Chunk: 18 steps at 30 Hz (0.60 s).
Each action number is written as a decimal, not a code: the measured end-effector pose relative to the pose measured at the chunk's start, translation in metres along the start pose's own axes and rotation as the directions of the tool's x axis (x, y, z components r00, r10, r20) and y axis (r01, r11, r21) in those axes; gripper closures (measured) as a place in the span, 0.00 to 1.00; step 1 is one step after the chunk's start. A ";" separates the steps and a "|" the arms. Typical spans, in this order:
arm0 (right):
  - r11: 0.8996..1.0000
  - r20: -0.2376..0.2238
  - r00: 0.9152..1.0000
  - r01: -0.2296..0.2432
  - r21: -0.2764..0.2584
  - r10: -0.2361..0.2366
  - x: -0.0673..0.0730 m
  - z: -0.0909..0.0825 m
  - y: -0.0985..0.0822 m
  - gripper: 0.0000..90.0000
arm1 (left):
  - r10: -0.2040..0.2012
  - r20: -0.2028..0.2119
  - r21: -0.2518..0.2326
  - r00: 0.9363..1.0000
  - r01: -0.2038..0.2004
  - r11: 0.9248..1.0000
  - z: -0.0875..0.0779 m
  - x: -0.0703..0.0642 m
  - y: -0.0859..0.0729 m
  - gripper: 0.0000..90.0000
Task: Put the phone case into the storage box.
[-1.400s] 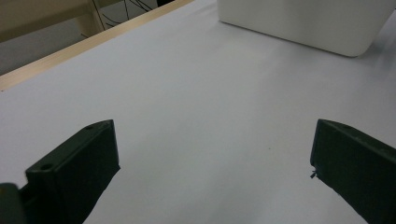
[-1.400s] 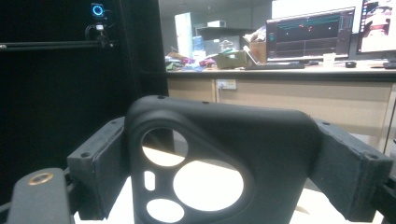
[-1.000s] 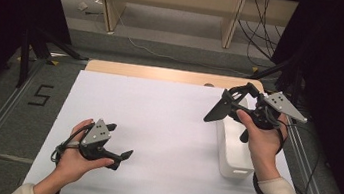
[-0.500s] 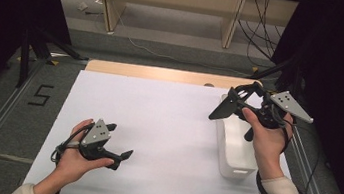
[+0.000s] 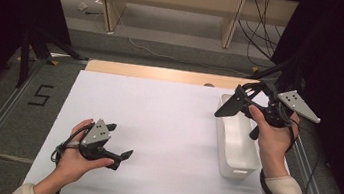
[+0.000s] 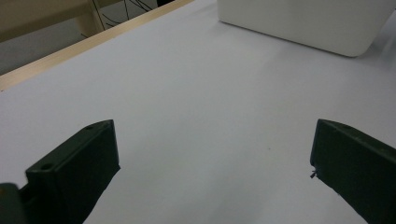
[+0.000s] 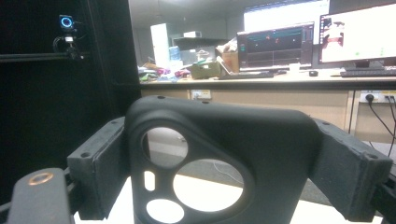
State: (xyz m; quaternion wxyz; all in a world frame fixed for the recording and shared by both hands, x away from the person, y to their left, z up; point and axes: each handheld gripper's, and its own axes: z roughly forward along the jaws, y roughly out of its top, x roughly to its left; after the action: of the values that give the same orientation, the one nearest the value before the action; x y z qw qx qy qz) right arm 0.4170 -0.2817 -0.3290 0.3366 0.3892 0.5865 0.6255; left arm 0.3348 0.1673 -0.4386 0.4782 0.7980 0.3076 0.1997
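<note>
Right gripper lifted slightly farther back since earlier frame, now over far end of white bin. Left gripper low near front edge, jaws apart, nothing between. Right gripper clamped on black phone case, held above bin, table right side.

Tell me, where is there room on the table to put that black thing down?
The white sheet is bare from the left gripper across to the white bin, and back to the wooden edge. It is crowded at the bin, where the right gripper holds the black case.
</note>
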 end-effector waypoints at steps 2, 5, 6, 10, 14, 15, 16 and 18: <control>1.000 0.003 1.000 0.001 0.000 -0.001 -0.001 0.000 0.000 0.16 | -0.001 0.000 -0.001 1.000 0.001 1.000 0.000 0.000 0.000 0.01; 1.000 0.009 1.000 -0.003 -0.004 0.003 -0.003 0.000 0.001 0.16 | -0.001 -0.003 -0.002 1.000 0.001 1.000 0.000 0.000 0.000 0.01; 1.000 0.013 1.000 -0.005 -0.005 0.005 -0.004 0.000 0.001 0.16 | -0.001 -0.002 -0.003 1.000 0.001 1.000 0.000 0.000 0.000 0.01; 1.000 0.023 1.000 -0.004 -0.010 0.004 -0.007 -0.001 0.002 0.16 | -0.001 -0.002 -0.003 1.000 0.001 1.000 0.000 0.000 0.000 0.01; 1.000 0.031 1.000 -0.002 -0.010 0.002 -0.008 -0.001 0.002 0.16 | -0.002 -0.003 -0.003 1.000 0.002 1.000 0.000 0.000 0.000 0.01; 1.000 0.032 0.999 -0.002 -0.009 0.002 -0.009 -0.001 0.002 0.16 | -0.002 -0.003 -0.003 1.000 0.002 1.000 0.000 0.000 0.000 0.01; 1.000 0.034 0.999 -0.002 -0.008 0.002 -0.009 -0.001 0.002 0.16 | -0.002 -0.003 -0.003 1.000 0.002 1.000 0.000 0.000 0.000 0.01; 1.000 0.037 0.999 -0.003 -0.008 0.003 -0.010 -0.001 0.002 0.16 | -0.001 -0.004 -0.004 1.000 0.001 1.000 0.000 0.000 0.000 0.01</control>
State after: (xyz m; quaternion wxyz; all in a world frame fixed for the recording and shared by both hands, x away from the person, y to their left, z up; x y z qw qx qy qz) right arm 0.4208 -0.2908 -0.3278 0.3481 0.4001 0.5772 0.6210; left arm 0.3349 0.1678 -0.4384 0.4790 0.7966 0.3088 0.2017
